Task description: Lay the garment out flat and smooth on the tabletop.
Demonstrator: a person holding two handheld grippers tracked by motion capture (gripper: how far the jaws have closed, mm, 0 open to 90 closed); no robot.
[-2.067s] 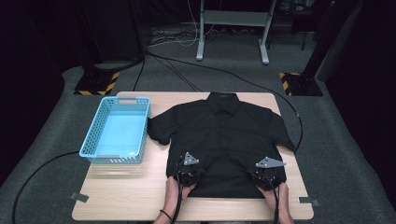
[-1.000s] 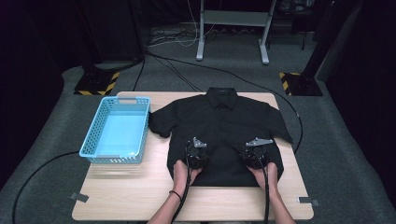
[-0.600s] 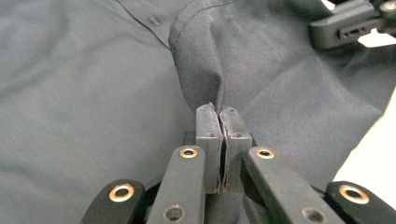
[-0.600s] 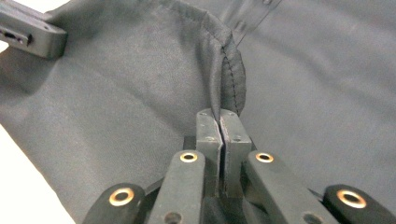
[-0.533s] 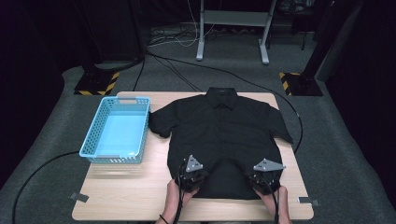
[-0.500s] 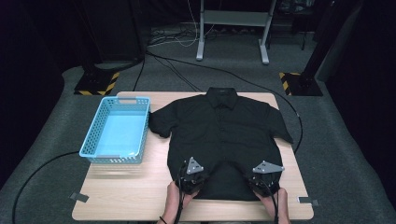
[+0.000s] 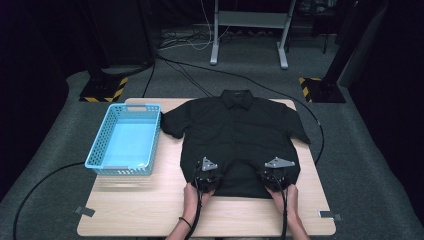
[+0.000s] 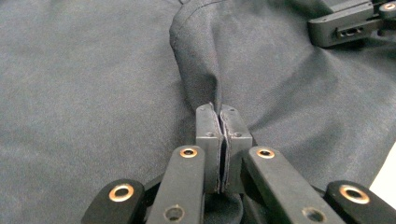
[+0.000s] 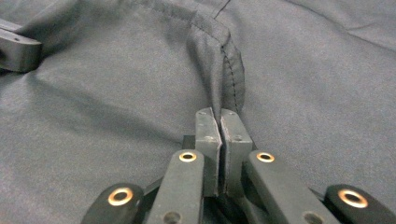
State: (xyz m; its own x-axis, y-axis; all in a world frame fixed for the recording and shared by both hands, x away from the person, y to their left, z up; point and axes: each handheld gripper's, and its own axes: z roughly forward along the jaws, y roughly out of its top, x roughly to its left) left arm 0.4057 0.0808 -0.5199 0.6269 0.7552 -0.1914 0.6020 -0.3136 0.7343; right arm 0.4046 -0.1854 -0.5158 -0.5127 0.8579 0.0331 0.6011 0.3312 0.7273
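Observation:
A black short-sleeved shirt [image 7: 235,125] lies flat on the wooden table [image 7: 150,210], collar at the far side. My left gripper [image 7: 208,172] and right gripper [image 7: 276,172] sit over its near hem, a shirt's width apart. In the left gripper view the left gripper [image 8: 220,112] is shut on a pinched ridge of the shirt [image 8: 201,60], with the right gripper's jaw [image 8: 345,23] at the top right. In the right gripper view the right gripper [image 9: 219,116] is shut on a stitched fold of the hem [image 9: 229,60].
A light blue plastic basket [image 7: 95,162] stands on the left part of the table, apart from the shirt's sleeve. Bare wood shows along the near edge. Black cables [image 7: 45,180] trail over the grey floor around the table.
Both hands drew back toward the near table edge, then moved forward over the shirt again. Both grippers stayed shut on the hem throughout.

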